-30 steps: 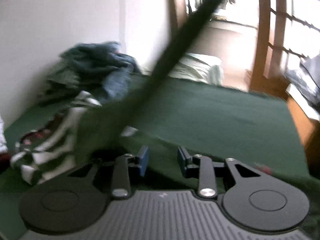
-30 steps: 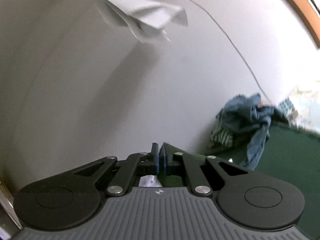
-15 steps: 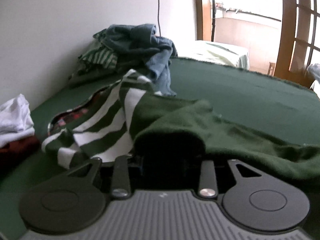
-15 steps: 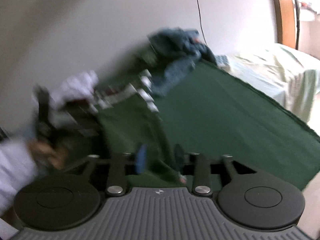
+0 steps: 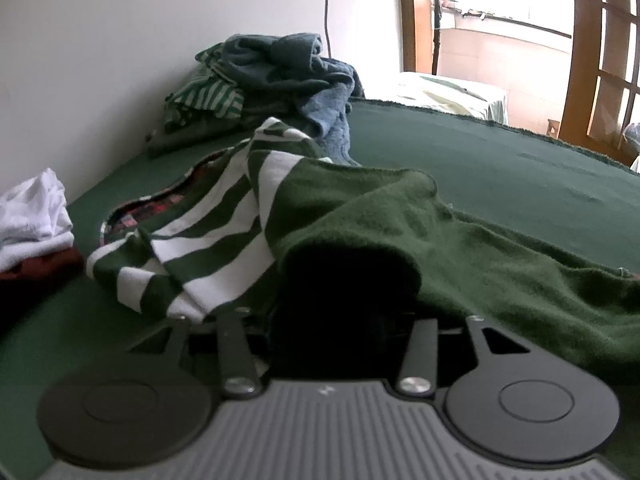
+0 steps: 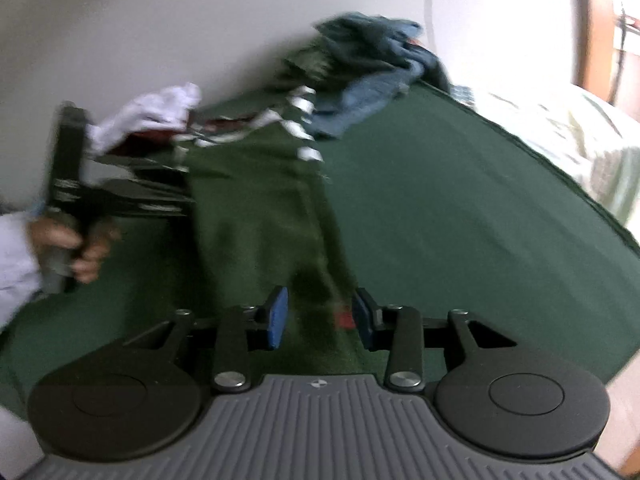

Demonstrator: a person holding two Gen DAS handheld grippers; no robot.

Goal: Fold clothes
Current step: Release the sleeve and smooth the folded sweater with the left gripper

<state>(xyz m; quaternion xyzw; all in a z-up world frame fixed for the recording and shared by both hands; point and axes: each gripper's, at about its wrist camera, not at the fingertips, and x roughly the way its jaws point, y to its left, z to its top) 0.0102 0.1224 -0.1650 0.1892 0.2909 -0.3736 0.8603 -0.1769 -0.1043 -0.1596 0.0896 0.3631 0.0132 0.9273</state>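
Laying the dark green garment (image 5: 500,264) out flat looks to be the step in hand. Nearest the left-wrist lens, its cloth drapes over the left gripper (image 5: 344,312) and hides the fingers, so I cannot tell how far they are parted or whether they grip anything. In the right-wrist view the right gripper (image 6: 320,318) has its blue fingers (image 6: 278,316) spread wide over the garment's near end, holding nothing. A hand (image 6: 76,248) at the left edge holds the other gripper's handle.

The garment lies stretched along the green-covered counter (image 5: 520,168), its green-and-white striped part (image 5: 192,248) bunched on the left. Beyond it sit a white cloth (image 5: 32,208) on something dark red, then a heap of blue and striped clothes (image 5: 280,76) against the wall.

A next move would likely need the hidden fingers freed from the drape and both grippers set on an edge.

A second ago the garment hung in the air as a taut dark strip, the right fingers were pinched together and aimed at the wall; now it rests on the counter and they are apart.
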